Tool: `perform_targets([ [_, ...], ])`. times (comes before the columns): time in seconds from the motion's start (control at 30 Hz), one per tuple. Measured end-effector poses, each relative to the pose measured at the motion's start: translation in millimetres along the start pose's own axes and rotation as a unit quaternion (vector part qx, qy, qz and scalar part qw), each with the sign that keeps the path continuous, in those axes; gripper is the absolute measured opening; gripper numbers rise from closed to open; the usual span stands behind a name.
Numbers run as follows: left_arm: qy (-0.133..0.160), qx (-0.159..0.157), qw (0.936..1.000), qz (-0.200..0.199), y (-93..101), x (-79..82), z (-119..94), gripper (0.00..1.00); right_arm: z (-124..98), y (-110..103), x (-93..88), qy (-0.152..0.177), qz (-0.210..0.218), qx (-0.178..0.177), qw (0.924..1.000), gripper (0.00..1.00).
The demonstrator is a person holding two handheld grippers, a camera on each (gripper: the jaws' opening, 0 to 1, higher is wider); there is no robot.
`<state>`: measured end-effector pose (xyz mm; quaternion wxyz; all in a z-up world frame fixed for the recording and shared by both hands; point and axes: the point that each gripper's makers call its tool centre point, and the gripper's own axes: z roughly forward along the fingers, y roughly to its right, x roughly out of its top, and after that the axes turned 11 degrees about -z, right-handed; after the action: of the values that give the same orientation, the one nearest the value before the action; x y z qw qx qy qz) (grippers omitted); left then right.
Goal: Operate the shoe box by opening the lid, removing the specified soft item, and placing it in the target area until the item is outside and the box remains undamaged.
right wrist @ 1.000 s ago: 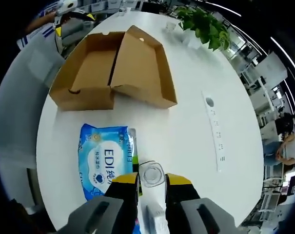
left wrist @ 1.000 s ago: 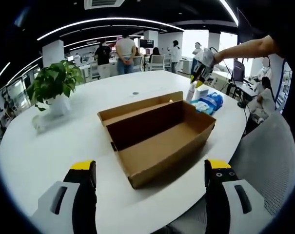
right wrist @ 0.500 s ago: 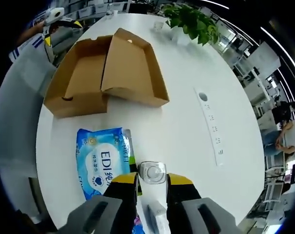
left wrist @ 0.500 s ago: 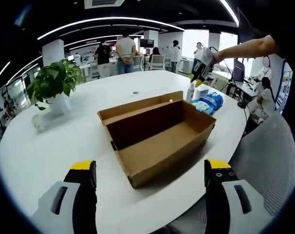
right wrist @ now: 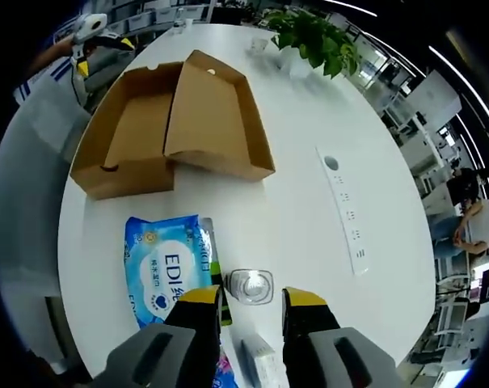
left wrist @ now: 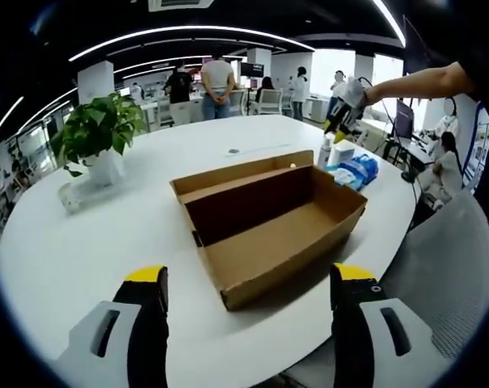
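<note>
Two tools are seen at work over a round white table (left wrist: pixel 82 242), where an open cardboard shoe box (left wrist: pixel 268 230) lies with its lid (right wrist: pixel 216 121) folded back and its inside bare. The soft item, a blue pack of wet wipes (right wrist: pixel 167 271), is already out of the box and is laid flat on the table just beside it, toward the table's edge. The right tool (right wrist: pixel 250 303) is held above the table with its yellow-tipped jaws slightly apart around nothing, a small clear bottle (right wrist: pixel 250 284) being seen just beyond them and the wipes pack at their left. The left tool (left wrist: pixel 248 283) is held back from the near corner of the box, jaws wide apart and empty. A potted plant (left wrist: pixel 99 141) is stood well apart from the box, and a white power strip (right wrist: pixel 345 214) is laid across the table. The step in hand is judged to be the release and withdrawal; it is best done by lifting the right tool straight up and clear, so that neither bottle nor pack is nudged and the box is left untouched.
</note>
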<state>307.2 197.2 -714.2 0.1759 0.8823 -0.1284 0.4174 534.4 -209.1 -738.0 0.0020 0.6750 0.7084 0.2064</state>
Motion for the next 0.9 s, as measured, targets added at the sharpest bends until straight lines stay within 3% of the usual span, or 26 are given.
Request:
perform_targets([
  [0.23,0.000,0.019,0.9996,-0.022,-5.8,-1.8,1,0.76,-5,0,4.1,0.000,0.001,-0.003,1.0000,0.28],
  [0.9,0.007,0.062,0.9952,-0.076,-22.7,-2.7,3,0.50,-21,13,44.8,0.032,0.040,-0.026,0.9984,0.32],
])
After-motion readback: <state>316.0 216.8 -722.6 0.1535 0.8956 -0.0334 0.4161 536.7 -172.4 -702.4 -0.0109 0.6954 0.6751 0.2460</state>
